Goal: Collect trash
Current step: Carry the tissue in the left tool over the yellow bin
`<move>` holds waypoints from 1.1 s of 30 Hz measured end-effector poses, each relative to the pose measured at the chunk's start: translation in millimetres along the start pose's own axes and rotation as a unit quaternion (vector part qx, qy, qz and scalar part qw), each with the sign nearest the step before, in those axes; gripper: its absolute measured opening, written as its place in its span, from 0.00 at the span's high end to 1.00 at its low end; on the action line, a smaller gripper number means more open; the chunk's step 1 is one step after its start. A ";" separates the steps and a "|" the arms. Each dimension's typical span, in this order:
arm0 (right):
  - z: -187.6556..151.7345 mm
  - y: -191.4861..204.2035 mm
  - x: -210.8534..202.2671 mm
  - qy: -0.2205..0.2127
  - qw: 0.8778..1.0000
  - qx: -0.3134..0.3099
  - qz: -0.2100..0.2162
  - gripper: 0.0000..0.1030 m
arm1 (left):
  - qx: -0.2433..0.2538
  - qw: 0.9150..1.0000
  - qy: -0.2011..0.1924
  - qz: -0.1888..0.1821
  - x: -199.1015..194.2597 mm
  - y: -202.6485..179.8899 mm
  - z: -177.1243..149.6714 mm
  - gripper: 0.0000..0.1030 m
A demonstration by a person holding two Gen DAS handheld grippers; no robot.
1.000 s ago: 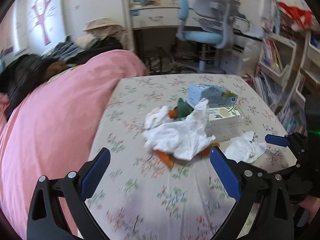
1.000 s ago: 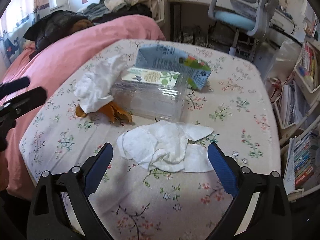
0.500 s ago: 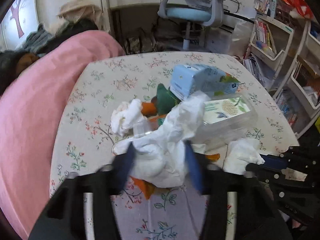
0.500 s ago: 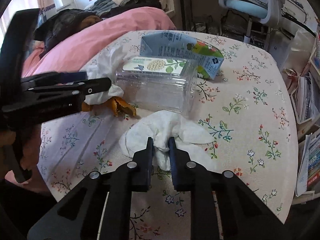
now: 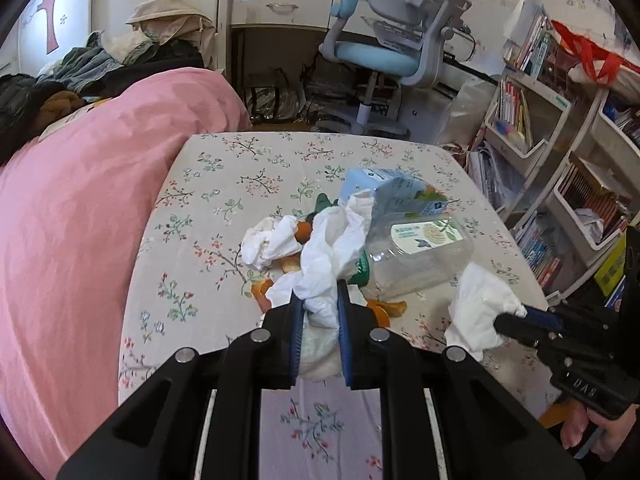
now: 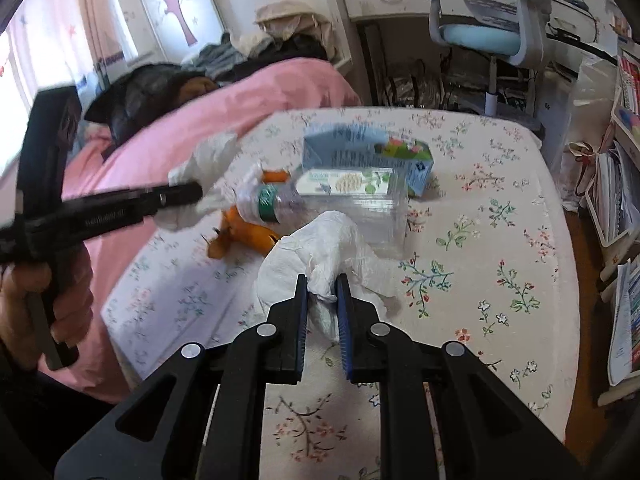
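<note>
My left gripper (image 5: 319, 300) is shut on a crumpled white tissue (image 5: 332, 248) lifted off the floral table (image 5: 224, 184). My right gripper (image 6: 322, 286) is shut on a second white tissue (image 6: 324, 244); that tissue also shows in the left wrist view (image 5: 478, 308). Beneath lie orange peels (image 6: 244, 236), a clear plastic bottle with a green band (image 5: 416, 258), a blue carton (image 5: 396, 194) and another small tissue (image 5: 268, 238). The left gripper with its tissue appears in the right wrist view (image 6: 188, 194).
A pink blanket (image 5: 80, 208) lies along the table's left side. Bookshelves (image 5: 560, 168) stand to the right. A blue desk chair (image 5: 384, 60) and a white desk are behind the table.
Both grippers went from open to shut, each on a white tissue. Both tissues have been lifted, uncovering the bottle and peels.
</note>
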State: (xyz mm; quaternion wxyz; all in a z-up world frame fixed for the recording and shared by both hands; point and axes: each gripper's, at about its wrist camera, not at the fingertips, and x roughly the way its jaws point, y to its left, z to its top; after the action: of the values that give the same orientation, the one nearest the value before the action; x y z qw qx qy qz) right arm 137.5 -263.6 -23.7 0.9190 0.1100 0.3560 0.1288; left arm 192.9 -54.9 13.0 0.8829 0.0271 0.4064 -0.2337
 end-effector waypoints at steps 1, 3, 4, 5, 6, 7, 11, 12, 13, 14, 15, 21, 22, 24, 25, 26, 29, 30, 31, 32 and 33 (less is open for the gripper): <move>0.6 1.0 -4.6 -0.007 1.000 0.002 0.002 0.87 | -0.006 1.000 -0.001 -0.003 -2.8 1.2 -0.8 0.84; 0.1 3.5 -12.3 -0.017 1.000 0.006 0.009 0.87 | -0.033 0.999 -0.004 -0.021 -11.2 6.8 -4.6 0.84; -1.1 6.0 -17.7 -0.024 1.000 0.008 0.014 0.87 | -0.043 0.999 -0.006 -0.026 -13.2 9.9 -5.0 0.84; -2.2 8.0 -21.0 -0.028 0.999 0.008 0.016 0.87 | -0.056 0.998 -0.009 -0.032 -18.0 13.9 -8.3 0.84; -4.1 11.3 -25.5 -0.033 0.999 0.009 0.021 0.87 | -0.064 0.997 -0.011 -0.034 -21.5 16.3 -10.4 0.84; -5.7 13.9 -28.4 -0.037 0.999 0.008 0.027 0.87 | -0.073 0.997 -0.013 -0.037 -25.6 18.9 -13.2 0.84; -12.5 32.5 -41.3 -0.057 0.998 -0.011 0.035 0.87 | -0.090 0.995 -0.026 -0.023 -43.9 23.2 -26.3 0.84; -14.3 36.6 -43.5 -0.060 0.997 -0.016 0.035 0.87 | -0.090 0.995 -0.028 -0.017 -46.7 22.1 -28.2 0.84; -16.6 42.9 -46.7 -0.064 0.997 -0.023 0.035 0.87 | -0.087 0.996 -0.031 -0.008 -50.2 19.3 -31.7 0.84; -18.4 46.8 -49.0 -0.066 0.997 -0.027 0.035 0.87 | -0.083 0.996 -0.034 0.002 -53.2 16.0 -35.0 0.84; -20.3 50.9 -51.3 -0.069 0.996 -0.031 0.036 0.87 | -0.079 0.996 -0.036 0.009 -56.1 14.6 -37.2 0.84; -28.5 61.8 -63.6 -0.087 0.995 -0.035 0.040 0.87 | -0.068 0.996 -0.053 0.038 -70.2 6.0 -49.8 0.84; -29.1 62.4 -65.6 -0.089 0.995 -0.036 0.040 0.87 | -0.067 0.995 -0.056 0.044 -72.6 4.7 -51.5 0.84; -31.9 65.1 -69.4 -0.095 0.994 -0.038 0.041 0.87 | -0.065 0.995 -0.062 0.053 -76.4 2.9 -55.3 0.84; -33.3 66.5 -70.9 -0.096 0.994 -0.038 0.041 0.87 | -0.066 0.994 -0.065 0.056 -78.1 2.4 -56.9 0.84; -34.4 66.4 -71.7 -0.097 0.994 -0.038 0.042 0.87 | -0.068 0.994 -0.066 0.058 -78.8 2.6 -57.6 0.84; -38.2 68.3 -73.1 -0.098 0.994 -0.037 0.043 0.87 | -0.072 0.993 -0.070 0.063 -81.0 1.3 -60.7 0.84; -39.7 68.9 -73.4 -0.097 0.994 -0.036 0.043 0.87 | -0.072 0.993 -0.072 0.066 -81.6 0.4 -61.2 0.84; -41.2 70.4 -73.6 -0.097 0.994 -0.037 0.043 0.87 | -0.070 0.993 -0.073 0.068 -82.5 -0.7 -62.3 0.84; -42.1 71.1 -73.7 -0.097 0.994 -0.038 0.044 0.87 | -0.068 0.992 -0.074 0.071 -83.1 -1.8 -62.9 0.84; -43.0 71.9 -73.9 -0.097 0.994 -0.040 0.044 0.87 | -0.066 0.992 -0.076 0.075 -83.7 -4.0 -63.7 0.84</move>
State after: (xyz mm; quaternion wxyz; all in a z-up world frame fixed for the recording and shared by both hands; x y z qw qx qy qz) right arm 44.1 -214.3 12.7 0.9462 0.1008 0.2552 0.1715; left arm 99.4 -10.5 32.1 0.9262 -0.0183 0.3492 -0.1409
